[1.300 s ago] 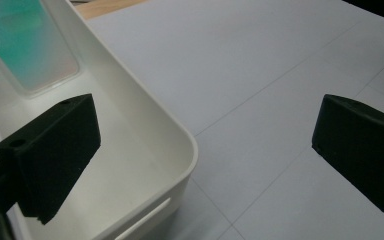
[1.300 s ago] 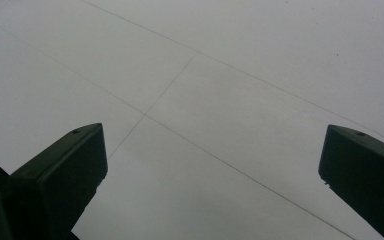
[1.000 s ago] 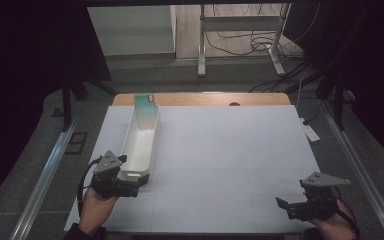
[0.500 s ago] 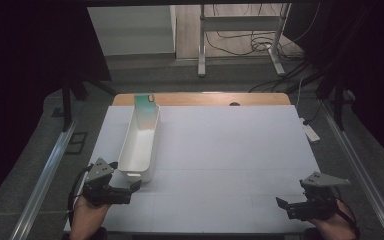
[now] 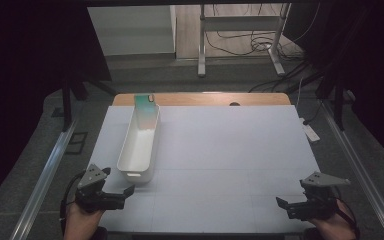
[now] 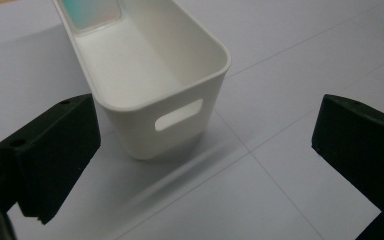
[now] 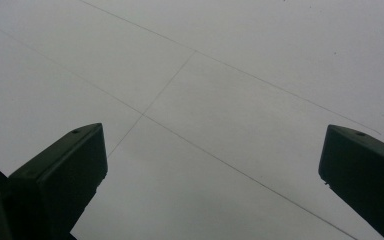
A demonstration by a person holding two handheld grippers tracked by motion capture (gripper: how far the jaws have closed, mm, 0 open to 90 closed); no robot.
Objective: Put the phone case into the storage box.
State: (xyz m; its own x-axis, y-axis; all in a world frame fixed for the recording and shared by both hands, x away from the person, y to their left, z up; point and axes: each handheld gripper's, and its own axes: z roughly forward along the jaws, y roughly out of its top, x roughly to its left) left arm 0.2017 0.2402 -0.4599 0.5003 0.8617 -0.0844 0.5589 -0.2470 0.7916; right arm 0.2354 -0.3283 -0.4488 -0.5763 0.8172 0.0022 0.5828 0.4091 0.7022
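- The tabletop (image 5: 230, 150) was covered by a pale sheet marked with thin grid lines; a strip of bare wood showed along its far edge in the high view.
- The white bin (image 5: 141, 145), a long narrow container, stood on the left part of the tabletop with its long axis running from near to far. Its near end faced the left gripper.
- The left gripper (image 5: 128, 191) sat at the near left corner of the tabletop, just in front of the bin's near end and apart from it. Its jaws were spread wide, held nothing and touched nothing.
- The right gripper (image 5: 280, 203) sat at the near right corner, well apart from the bin. Its jaws were also spread wide, with bare sheet between them.
- The left gripper view showed the bin (image 6: 145, 75) between and beyond the two black jaws, with clear sheet on either side of it. It resolved a slot handle (image 6: 178, 114) cut into the near end wall and a smooth inside, which the high view gave only faintly.
- A green card (image 5: 145, 99) stood at the far end of the bin; the left gripper view showed it (image 6: 90, 11) as a blurred teal patch against the far wall.
- The right gripper view showed grid lines crossing on the sheet.
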